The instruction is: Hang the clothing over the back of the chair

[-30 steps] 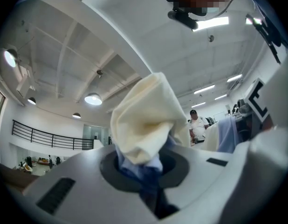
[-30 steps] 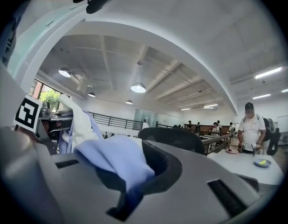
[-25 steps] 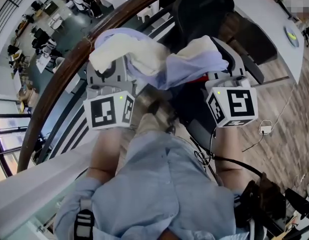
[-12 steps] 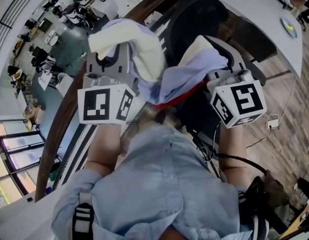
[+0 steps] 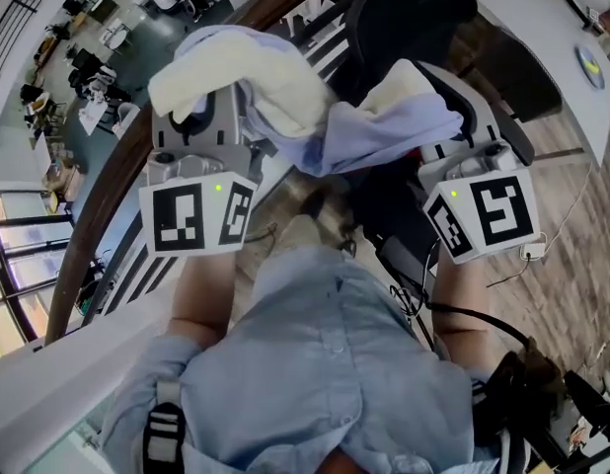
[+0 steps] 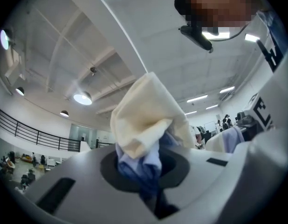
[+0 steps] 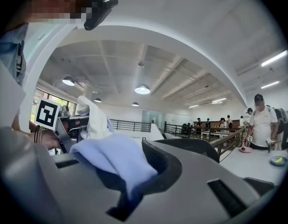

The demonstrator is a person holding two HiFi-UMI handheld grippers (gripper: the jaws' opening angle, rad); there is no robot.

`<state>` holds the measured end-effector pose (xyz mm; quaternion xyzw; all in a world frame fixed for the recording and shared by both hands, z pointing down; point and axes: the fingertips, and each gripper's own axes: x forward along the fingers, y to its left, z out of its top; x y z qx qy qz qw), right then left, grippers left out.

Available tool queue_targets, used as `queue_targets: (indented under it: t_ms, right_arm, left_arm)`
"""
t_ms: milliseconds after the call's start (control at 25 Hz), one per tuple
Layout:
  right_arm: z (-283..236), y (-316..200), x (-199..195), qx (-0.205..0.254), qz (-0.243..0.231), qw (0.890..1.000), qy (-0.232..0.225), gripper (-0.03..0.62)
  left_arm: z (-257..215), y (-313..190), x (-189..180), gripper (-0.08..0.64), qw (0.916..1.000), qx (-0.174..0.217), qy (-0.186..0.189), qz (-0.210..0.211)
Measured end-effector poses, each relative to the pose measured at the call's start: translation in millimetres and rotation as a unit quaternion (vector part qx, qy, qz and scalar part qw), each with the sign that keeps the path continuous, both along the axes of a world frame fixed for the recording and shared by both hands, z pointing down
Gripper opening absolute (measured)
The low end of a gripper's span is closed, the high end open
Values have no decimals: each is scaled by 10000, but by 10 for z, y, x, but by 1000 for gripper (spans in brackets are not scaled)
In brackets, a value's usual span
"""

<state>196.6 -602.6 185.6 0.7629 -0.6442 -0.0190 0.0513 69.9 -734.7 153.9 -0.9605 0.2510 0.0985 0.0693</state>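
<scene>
I hold the clothing slung crosswise between my left gripper and right gripper, both clamped on its bunched ends, with the chair back ahead, nearer the right.

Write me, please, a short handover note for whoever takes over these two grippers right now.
Left gripper: jaws shut on a bunched cream-and-blue end of the garment.
Right gripper: jaws shut on the garment's light blue end.
Garment: in the air, sagging between the two grippers, on the person's side of the black office chair; none of it lies over the chair's back.
Done: garment picked up and gripped at two points.
Left to do: carry it over the backrest, drape it so it hangs on both sides, then open both jaws.
</scene>
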Motion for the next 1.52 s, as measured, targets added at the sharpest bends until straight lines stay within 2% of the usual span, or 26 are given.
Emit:
queue_targets:
  t_ms: [160, 280, 440, 640, 760, 880, 960, 1240, 1360, 1520]
  right_arm:
    - [-147, -175, -108, -18, -255, 9997, 23, 17]
    - [-170, -86, -195, 97, -424, 9991, 27, 17]
    - [-53, 253, -396, 269, -492, 9984, 110, 17]
    - [-279, 194, -334, 416, -399, 9980, 263, 17]
    - [-418, 127, -201, 519, -220, 9978, 360, 17]
    - [-616, 19, 102, 582, 0, 9972, 467, 17]
    - [-728, -43, 327, 604, 171, 9966, 531, 17]
    - [-847, -133, 657, 781, 686, 9935, 460, 17]
    - [-1073, -87, 937, 947, 1107, 9877, 564, 17]
    - [-1247, 85, 1277, 1115, 1852, 9735, 748, 17]
  left_arm:
    - [-171, -81, -226, 35, 9997, -51, 103, -216]
    - [-244, 45, -417, 37, 9986, 70, 302, -429]
    - [-159, 344, -749, 37, 9964, 203, 493, -657]
    - [-401, 210, -825, 35, 9945, 361, 647, -739]
    - [-532, 74, -711, 36, 9946, 462, 706, -601]
    - [-722, -114, -382, 37, 9950, 528, 759, -367]
    - [-868, -227, -112, 36, 9948, 589, 814, -154]
    - [-1248, -518, 398, 37, 9889, 731, 1092, 697]
    - [-1498, -628, 666, 37, 9840, 926, 1202, 934]
    - [-1607, -773, 996, 37, 9785, 1162, 1211, 1202]
